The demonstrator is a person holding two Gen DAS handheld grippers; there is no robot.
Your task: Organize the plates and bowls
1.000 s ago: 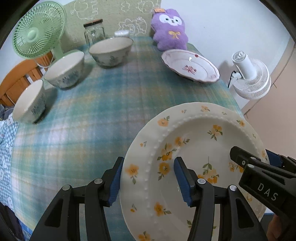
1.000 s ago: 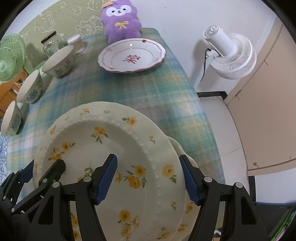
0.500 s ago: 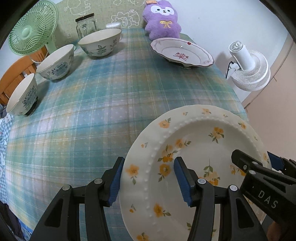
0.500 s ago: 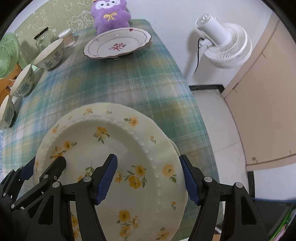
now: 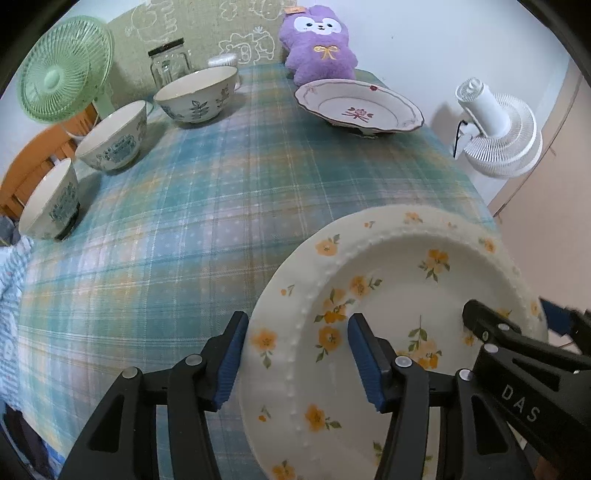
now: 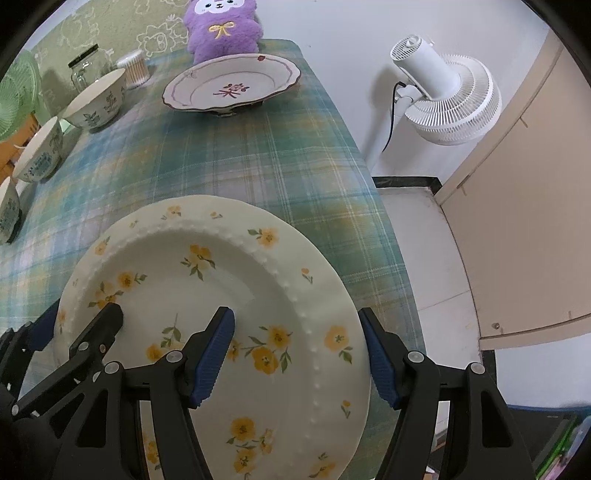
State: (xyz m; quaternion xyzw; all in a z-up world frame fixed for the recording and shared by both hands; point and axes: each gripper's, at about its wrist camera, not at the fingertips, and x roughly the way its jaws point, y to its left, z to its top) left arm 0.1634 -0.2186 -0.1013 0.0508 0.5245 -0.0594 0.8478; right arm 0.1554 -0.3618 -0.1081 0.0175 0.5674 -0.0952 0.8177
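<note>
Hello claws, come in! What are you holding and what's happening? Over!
Left claw and right claw each clamp a side of the yellow-flower plate. Plate sits low over the checked tablecloth. Nothing blocking; bowls and pink-flower plate well clear.

Ahead of my fingers I saw a plaid tablecloth (image 5: 229, 206) against a pale wall (image 6: 332, 22); right, a white fan (image 6: 443, 96) on light floor (image 6: 424, 258).

The near rim of the yellow-flowered plate (image 5: 391, 295) runs off the bottom edge in both wrist views — what lies beneath it stays hidden. The smallest bowl (image 6: 7, 210) is cut by the right view's left edge. The cylindrical container (image 5: 221, 61) sits half-concealed behind a larger bowl (image 5: 195, 94).
</note>
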